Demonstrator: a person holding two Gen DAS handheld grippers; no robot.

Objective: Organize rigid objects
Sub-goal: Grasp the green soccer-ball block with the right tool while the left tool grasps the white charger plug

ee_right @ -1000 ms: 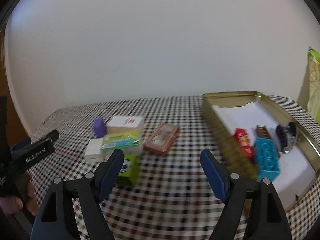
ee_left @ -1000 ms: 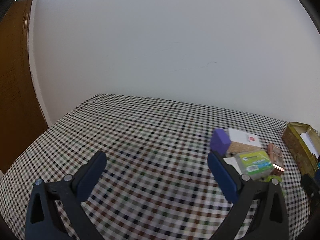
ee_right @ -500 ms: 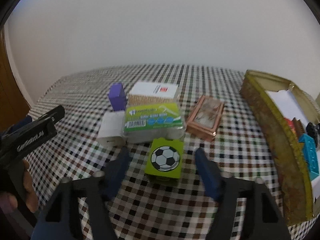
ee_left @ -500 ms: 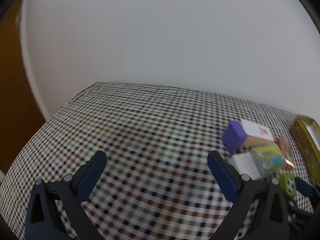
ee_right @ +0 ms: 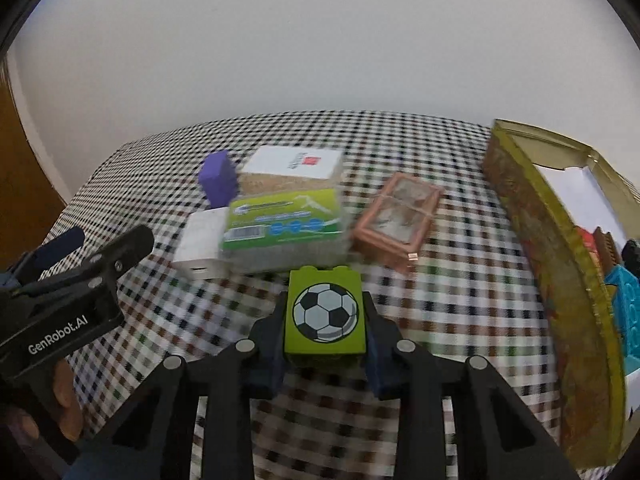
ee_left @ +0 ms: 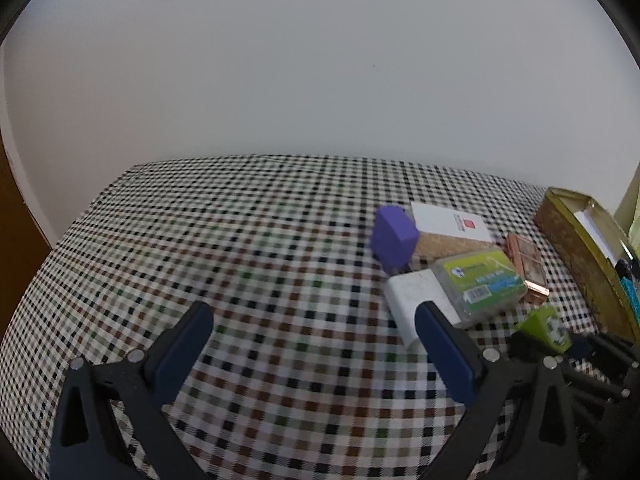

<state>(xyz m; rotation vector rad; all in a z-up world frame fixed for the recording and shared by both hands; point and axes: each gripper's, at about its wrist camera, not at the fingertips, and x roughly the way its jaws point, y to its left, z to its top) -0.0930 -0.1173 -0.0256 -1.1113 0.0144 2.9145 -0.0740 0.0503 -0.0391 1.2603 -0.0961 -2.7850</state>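
My right gripper (ee_right: 325, 322) is shut on a green block with a football picture (ee_right: 324, 316); that block also shows in the left wrist view (ee_left: 546, 328). Behind it lie a green-labelled clear box (ee_right: 284, 224), a white charger (ee_right: 202, 240), a purple block (ee_right: 219, 178), a white-topped cork box (ee_right: 294, 168) and a copper-framed case (ee_right: 398, 220). My left gripper (ee_left: 316, 340) is open and empty over the checked cloth, left of the cluster, its right finger next to the white charger (ee_left: 416, 300).
A gold tin (ee_right: 560, 248) stands at the right with a white liner, a teal brick (ee_right: 624, 304) and other small items inside. A checked cloth (ee_left: 240, 260) covers the table. A white wall is behind; a brown door is at the far left.
My right gripper moved forward and down and closed on the green football block. My left gripper swung right, bringing the cluster closer in its view.
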